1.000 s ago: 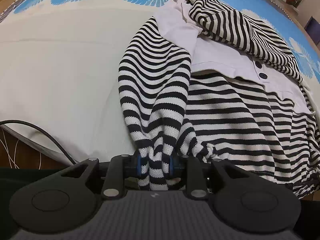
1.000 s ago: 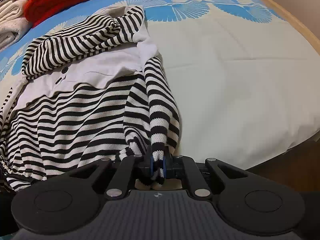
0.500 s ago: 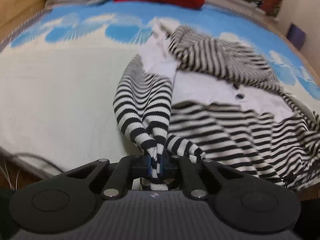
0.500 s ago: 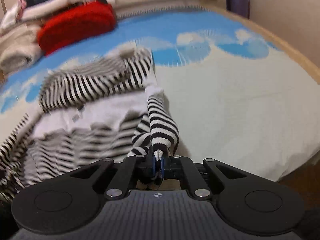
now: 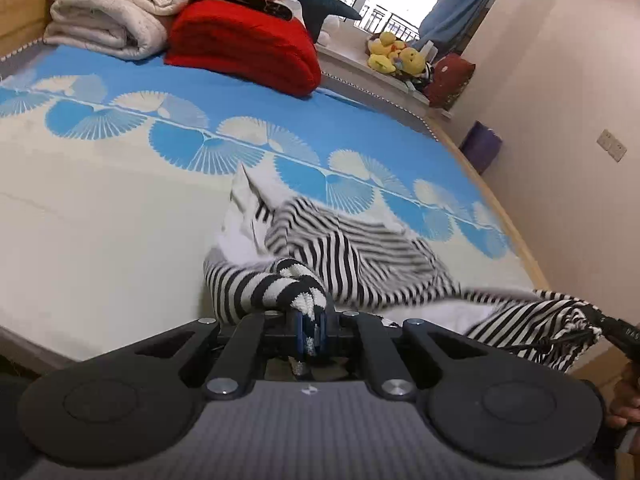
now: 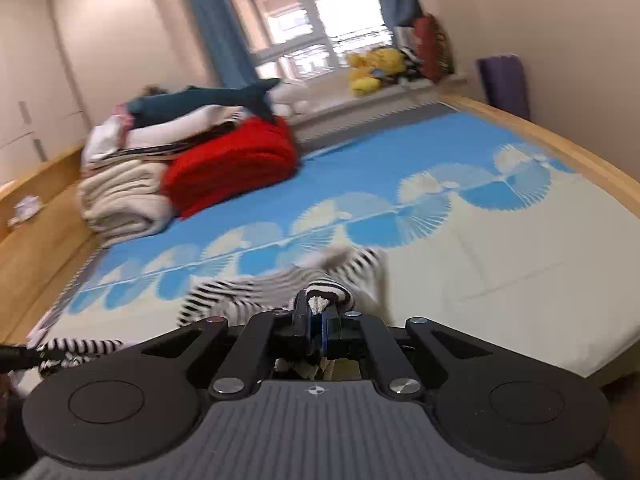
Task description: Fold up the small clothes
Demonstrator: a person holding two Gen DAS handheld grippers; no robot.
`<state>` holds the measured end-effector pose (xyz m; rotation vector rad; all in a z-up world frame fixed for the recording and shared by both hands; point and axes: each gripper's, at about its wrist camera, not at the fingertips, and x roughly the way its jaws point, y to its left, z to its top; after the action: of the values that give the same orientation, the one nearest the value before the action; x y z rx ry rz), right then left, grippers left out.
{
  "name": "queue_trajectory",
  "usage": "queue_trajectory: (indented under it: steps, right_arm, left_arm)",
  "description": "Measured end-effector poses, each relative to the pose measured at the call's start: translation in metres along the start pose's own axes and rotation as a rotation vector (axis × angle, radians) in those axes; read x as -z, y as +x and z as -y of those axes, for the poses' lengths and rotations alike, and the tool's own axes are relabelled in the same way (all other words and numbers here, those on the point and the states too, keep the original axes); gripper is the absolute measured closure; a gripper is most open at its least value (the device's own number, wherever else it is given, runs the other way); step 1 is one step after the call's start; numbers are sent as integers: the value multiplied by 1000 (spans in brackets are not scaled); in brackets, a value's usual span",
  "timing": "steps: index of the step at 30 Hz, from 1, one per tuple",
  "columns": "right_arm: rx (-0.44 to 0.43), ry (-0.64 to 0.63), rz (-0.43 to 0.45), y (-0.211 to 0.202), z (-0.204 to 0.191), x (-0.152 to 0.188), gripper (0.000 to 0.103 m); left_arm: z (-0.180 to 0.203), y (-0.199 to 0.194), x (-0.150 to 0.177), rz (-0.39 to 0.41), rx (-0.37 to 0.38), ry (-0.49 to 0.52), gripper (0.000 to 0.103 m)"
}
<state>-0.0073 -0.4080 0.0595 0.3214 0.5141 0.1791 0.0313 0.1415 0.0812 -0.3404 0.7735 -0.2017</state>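
Left gripper (image 5: 310, 330): nearest item in the left wrist view; black fingers with blue pads pressed together, pinching a bunched, rolled edge of the striped garment (image 5: 360, 256).

Right gripper (image 6: 316, 326): nearest item in the right wrist view; fingers likewise pressed together on a rolled edge of the same garment, a white knit end poking up between the pads.

Striped garment: black-and-white knit with white panels. It is raised at both pinched edges, and the rest trails away over the bed sheet (image 5: 100, 232). In the left wrist view one end stretches off to the right, reaching the edge of the frame. The fabric is blurred in both views; in the right wrist view (image 6: 280, 280) its detail cannot be made out.

Bed sheet: cream near the grippers, with a band of blue and white fan motifs further on, then plain blue.

Red folded blanket (image 5: 244, 48): on the far blue part of the sheet.

Cream folded blanket (image 5: 112, 12): just beside the red one, with white bedding stacked on top.

Dark teal shark plush (image 6: 208, 98): lies on top of the stack.

Yellow plush toys (image 5: 394, 56): on the window ledge beyond the bed.

Purple box (image 5: 482, 150): beside the bed, against the wall.
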Motion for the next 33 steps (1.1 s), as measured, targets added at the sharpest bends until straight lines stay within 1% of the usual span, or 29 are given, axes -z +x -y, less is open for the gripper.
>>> queue_trajectory:
  steps: [3, 6, 9, 12, 13, 14, 15, 16, 17, 18, 19, 20, 21, 22, 23, 25, 26, 27, 29, 30, 31, 32, 33]
  right_arm:
    - [-37, -48, -25, -5, -7, -4, 100]
    - [-35, -29, -54, 23, -5, -14, 100]
    - [25, -46, -94, 72, -6, -31, 100]
    - [37, -78, -125, 127, -4, -49, 100]
    - [48, -90, -136, 146, -3, -55, 100]
    - [54, -98, -145, 166, -2, -59, 100]
    - [61, -106, -151, 186, 0, -64, 99]
    - [79, -110, -158, 206, 2, -67, 99]
    - [107, -94, -169, 225, 5, -70, 97]
    - [132, -62, -178, 242, 10, -71, 95]
    - [150, -25, -186, 258, 17, -71, 92]
    - [167, 2, -196, 274, 25, -67, 84]
    - [204, 21, -217, 286, 32, -62, 80]
    - [248, 43, -245, 295, 38, -58, 80]
    - [265, 77, -265, 300, 43, -59, 78]
    - [209, 135, -221, 293, 48, -63, 76]
    - [194, 129, -207, 290, 47, -64, 73]
    - [188, 102, -198, 288, 45, -64, 73]
    - [193, 16, -183, 282, 37, -59, 72]
    - [185, -29, -182, 281, 34, -56, 70]
    - [167, -79, -185, 280, 29, -51, 69]
    - [149, -120, -193, 279, 26, -48, 66]
    - [130, -166, -213, 281, 22, -41, 63]
  left_arm:
    - [0, 7, -7, -47, -11, 11, 96]
    - [-3, 33, -22, -73, -30, 45, 95]
    - [-10, 78, -51, -103, -41, 71, 95]
    - [-21, 131, -85, -132, -58, 96, 95]
    - [-27, 150, -97, -141, -62, 81, 95]
    - [-36, 167, -107, -149, -57, 56, 95]
    - [-46, 187, -117, -156, -47, 19, 92]
    - [-58, 203, -123, -160, -37, -39, 87]
    - [-74, 221, -127, -162, -27, -128, 80]
    - [-88, 235, -127, -178, -33, -202, 73]
    - [-99, 250, -128, -224, -53, -269, 71]
    - [-106, 260, -129, -271, -67, -316, 71]
    - [-109, 262, -131, -273, -54, -341, 71]
    - [-110, 261, -133, -258, -43, -349, 70]
    - [-107, 260, -136, -246, -37, -336, 70]
    - [-97, 255, -140, -214, -23, -266, 70]
    - [-91, 253, -141, -198, -23, -219, 68]
    - [-83, 250, -140, -187, -27, -175, 67]
    - [-70, 248, -136, -178, -37, -84, 64]
    - [-64, 248, -129, -184, -39, -54, 59]
    - [-60, 250, -125, -203, -37, -24, 56]
    - [-55, 250, -119, -220, -30, 1, 49]
    - [-50, 254, -112, -247, -23, 34, 37]
